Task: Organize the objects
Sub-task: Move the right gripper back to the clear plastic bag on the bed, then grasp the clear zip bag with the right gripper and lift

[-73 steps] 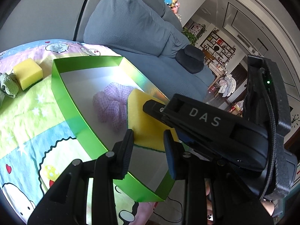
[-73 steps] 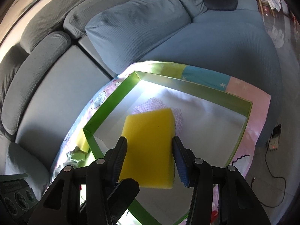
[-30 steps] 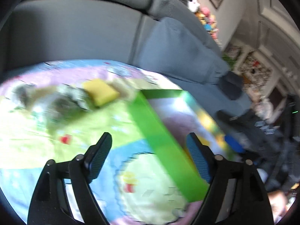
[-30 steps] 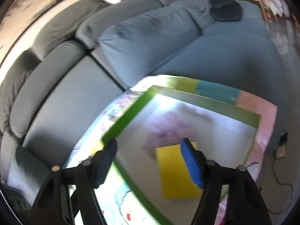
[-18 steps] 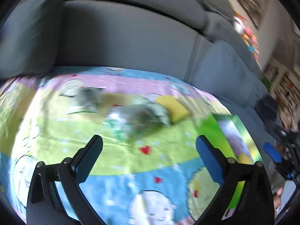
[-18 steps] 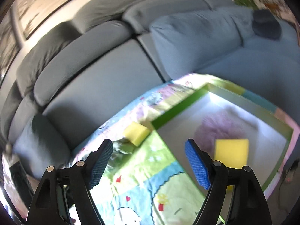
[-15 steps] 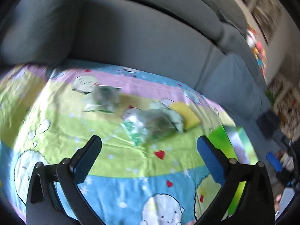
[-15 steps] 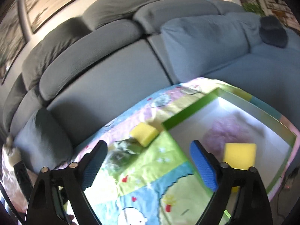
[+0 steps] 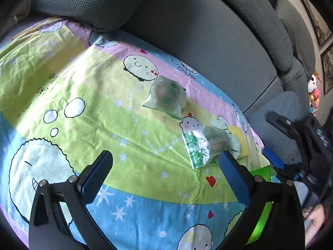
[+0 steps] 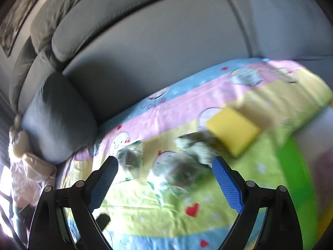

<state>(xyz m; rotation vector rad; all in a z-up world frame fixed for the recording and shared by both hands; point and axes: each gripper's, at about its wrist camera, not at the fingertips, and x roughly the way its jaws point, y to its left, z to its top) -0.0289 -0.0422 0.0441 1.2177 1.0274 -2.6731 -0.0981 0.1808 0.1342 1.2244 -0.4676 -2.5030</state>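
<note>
Left hand-held gripper and right hand-held gripper (both empty) gape wide above the blanket.

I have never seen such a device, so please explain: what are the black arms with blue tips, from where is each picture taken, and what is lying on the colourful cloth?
Each picture comes from a camera on a hand-held gripper, looking forward along its two fingers. The left gripper and the right gripper are both open and hold nothing. On the cartoon blanket, spread over a grey sofa, lie two clear plastic bags and a yellow sponge. The green box stands at the right edge.
</note>
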